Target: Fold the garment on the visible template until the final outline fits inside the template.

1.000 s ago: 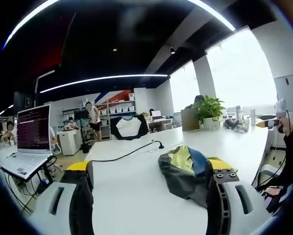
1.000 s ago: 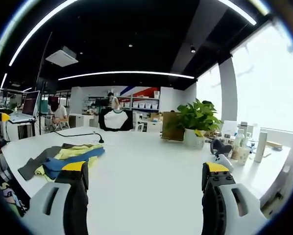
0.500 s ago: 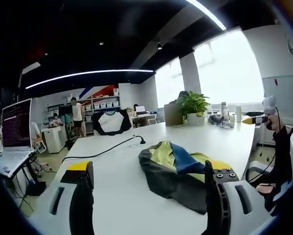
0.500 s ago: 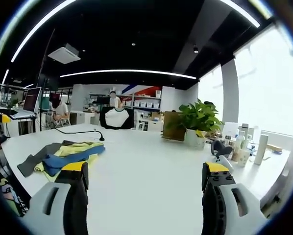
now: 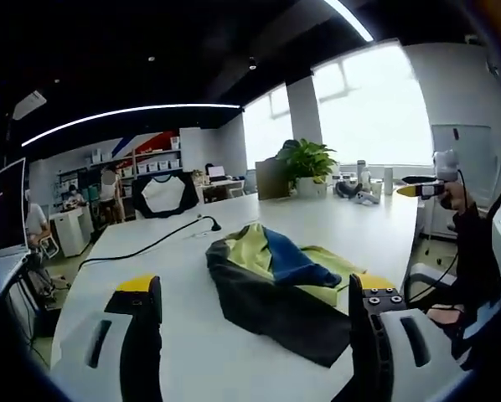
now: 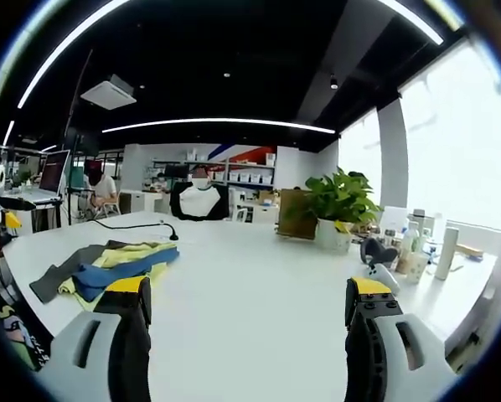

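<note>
With both your left hand-held gripper and right hand-held gripper spread apart and empty, reach for the crumpled garment lying on the counter just ahead of the left jaws, and pinch one edge cleanly.

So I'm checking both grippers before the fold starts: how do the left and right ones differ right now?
The left gripper has the crumpled garment lying between its jaws and close ahead; the right gripper frames bare white table, with the garment off to its left. Both stand open, holding nothing, and both have yellow-tipped black jaws.
</note>
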The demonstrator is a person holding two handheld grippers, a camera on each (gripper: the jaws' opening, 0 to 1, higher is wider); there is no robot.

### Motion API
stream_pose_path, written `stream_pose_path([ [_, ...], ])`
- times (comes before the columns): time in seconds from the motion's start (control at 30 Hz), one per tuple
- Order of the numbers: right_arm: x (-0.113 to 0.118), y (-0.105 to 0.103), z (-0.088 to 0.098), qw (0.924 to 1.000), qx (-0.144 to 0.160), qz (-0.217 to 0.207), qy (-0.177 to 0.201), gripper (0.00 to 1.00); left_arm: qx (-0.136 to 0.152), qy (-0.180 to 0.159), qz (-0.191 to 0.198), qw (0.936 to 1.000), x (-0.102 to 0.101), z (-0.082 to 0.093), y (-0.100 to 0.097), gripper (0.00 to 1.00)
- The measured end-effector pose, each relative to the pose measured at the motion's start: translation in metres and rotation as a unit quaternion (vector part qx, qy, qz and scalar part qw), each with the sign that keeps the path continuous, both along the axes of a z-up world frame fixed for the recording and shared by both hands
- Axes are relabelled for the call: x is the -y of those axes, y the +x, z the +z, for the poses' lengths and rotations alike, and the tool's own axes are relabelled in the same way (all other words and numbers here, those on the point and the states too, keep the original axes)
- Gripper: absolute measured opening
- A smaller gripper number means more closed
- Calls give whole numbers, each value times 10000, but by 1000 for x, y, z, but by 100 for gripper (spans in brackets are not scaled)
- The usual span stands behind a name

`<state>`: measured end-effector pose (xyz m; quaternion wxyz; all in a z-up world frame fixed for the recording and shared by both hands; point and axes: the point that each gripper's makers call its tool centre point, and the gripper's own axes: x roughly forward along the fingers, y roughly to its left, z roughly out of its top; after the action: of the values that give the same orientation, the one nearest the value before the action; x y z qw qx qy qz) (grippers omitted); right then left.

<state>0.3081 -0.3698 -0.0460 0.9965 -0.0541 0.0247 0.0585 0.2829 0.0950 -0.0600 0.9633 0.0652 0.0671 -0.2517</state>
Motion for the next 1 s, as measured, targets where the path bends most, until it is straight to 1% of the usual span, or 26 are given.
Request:
stream_pose_path([
  [0.17,0,0,-1,10000,-17,9,11,99,-184,48,-112,9998,10,-14,4,97],
  [0.27,0,0,-1,10000,-16,14,13,99,-280,202,-189,9992,16,-24,6,94],
  [0.3,1,-1,-1,10000,-17,8,17,99,-272,297,-271,9988,21,-28,6,94],
  [0.43,2,0,-2,10000,-33,7,20,99,-388,306,-517,9974,37,-37,5,93],
  [0.5,1,0,-3,10000,-38,20,22,99,-452,337,-575,9968,42,-42,6,93],
  [0.53,1,0,-2,10000,-35,19,15,99,-499,376,-601,9962,44,-45,5,93],
  [0.57,1,0,-2,10000,-30,13,13,99,-638,487,-609,9949,44,-53,5,92],
  [0.6,1,0,-2,10000,-29,4,11,99,-694,526,-606,9944,45,-57,6,92],
  [0.7,2,0,-3,10000,-49,3,32,99,-752,512,-666,9936,50,-63,7,92],
  [0.8,2,0,-2,10000,-37,11,29,99,-781,405,-741,9934,55,-65,8,91],
  [0.9,3,0,-2,10000,-27,-1,24,99,-878,551,-795,9914,59,-73,8,91],
  [1.0,3,0,-3,10000,-47,5,20,99,-976,550,-843,9901,64,-80,9,91],
])
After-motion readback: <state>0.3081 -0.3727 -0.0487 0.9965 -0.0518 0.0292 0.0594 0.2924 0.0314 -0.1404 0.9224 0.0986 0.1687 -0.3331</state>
